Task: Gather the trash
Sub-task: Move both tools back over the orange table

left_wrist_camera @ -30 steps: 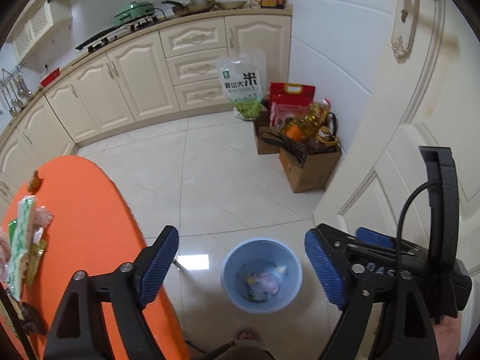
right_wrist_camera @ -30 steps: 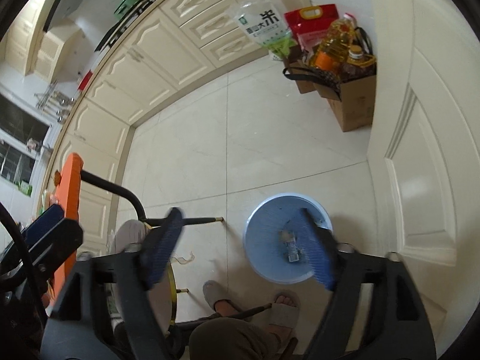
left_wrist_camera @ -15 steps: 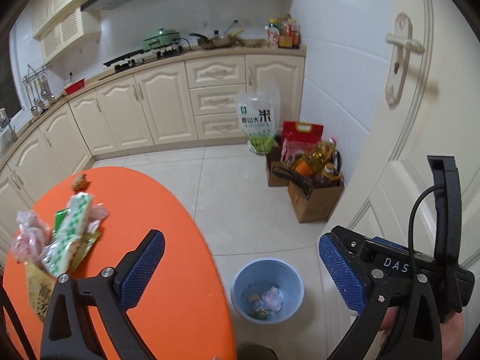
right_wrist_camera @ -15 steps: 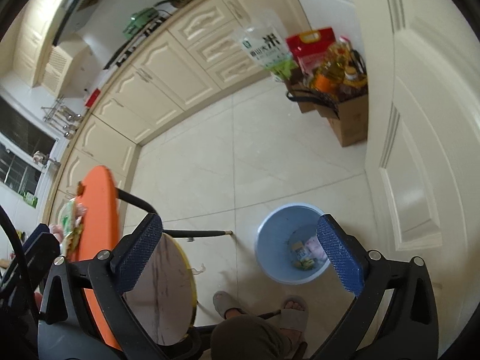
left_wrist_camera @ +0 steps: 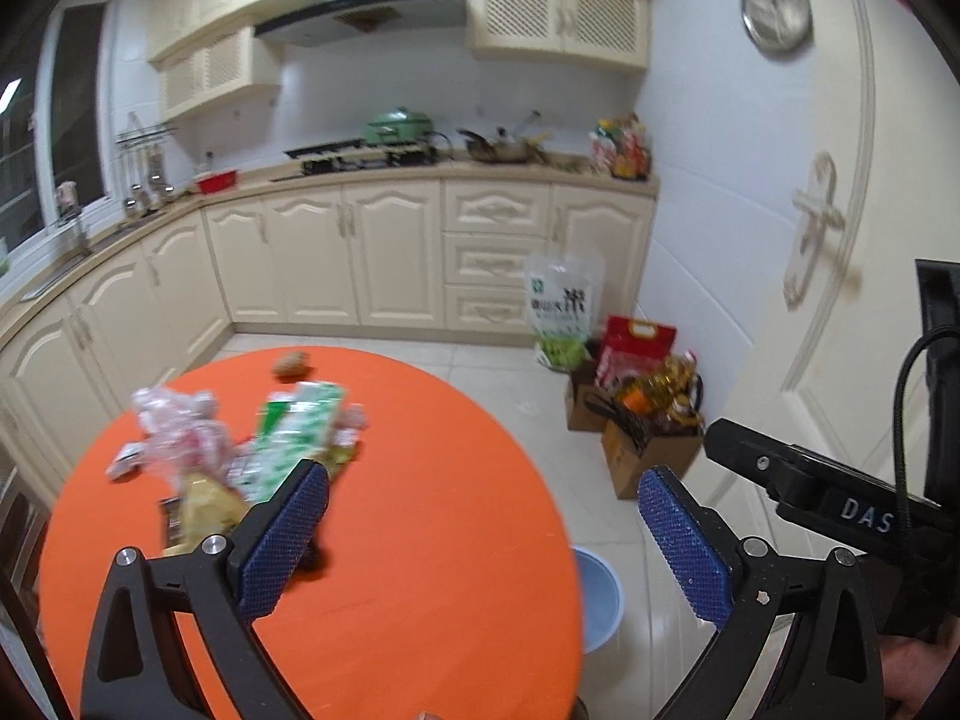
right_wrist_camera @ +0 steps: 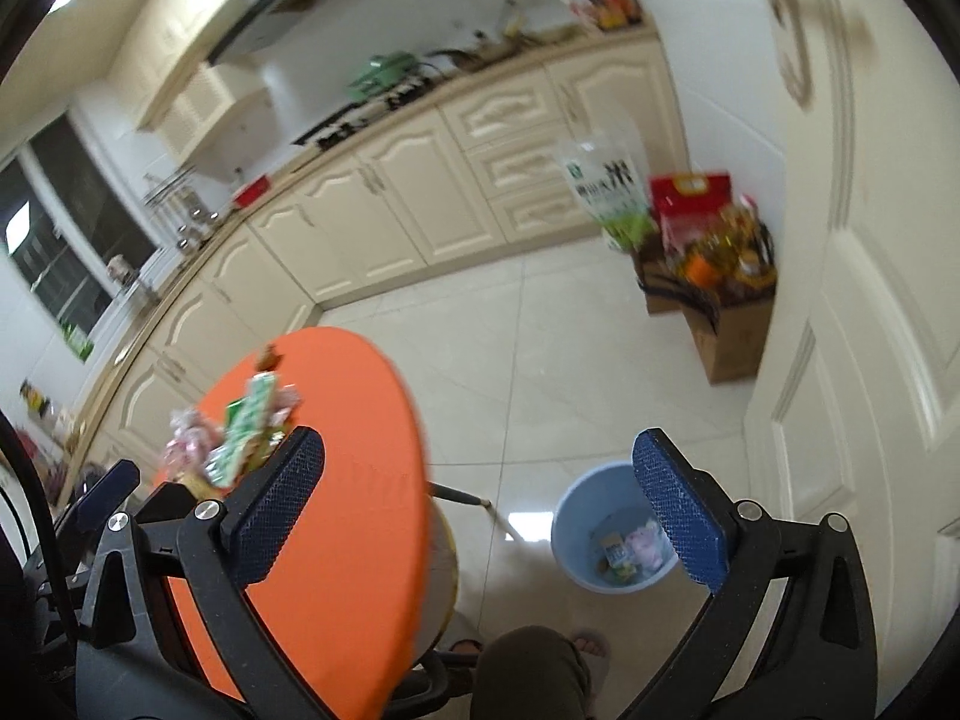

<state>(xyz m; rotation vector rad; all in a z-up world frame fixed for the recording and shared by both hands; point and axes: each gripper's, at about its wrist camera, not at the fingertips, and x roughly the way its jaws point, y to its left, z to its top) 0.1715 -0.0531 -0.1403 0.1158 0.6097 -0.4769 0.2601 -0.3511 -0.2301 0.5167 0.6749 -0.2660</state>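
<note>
Both tools, the left tool (left_wrist_camera: 480,534) and the right tool (right_wrist_camera: 480,507), are being held wide open with nothing gripped. The trash pile (left_wrist_camera: 240,444) is lying at the left of the frame on the orange counter (left_wrist_camera: 420,570), while the blue bin (right_wrist_camera: 606,528) is standing on the floor at lower right. Loose wrappers are risking being scattered or dropped short of the bin if a light, crumpled piece is being pinched badly.

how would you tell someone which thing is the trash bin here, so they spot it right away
Start at the round orange table, then look down to the pale tiled floor between its edge and the white door. The trash bin is the light blue round bucket there, open-topped with wrappers inside, unlike the brown cardboard boxes of groceries farther off.
</note>
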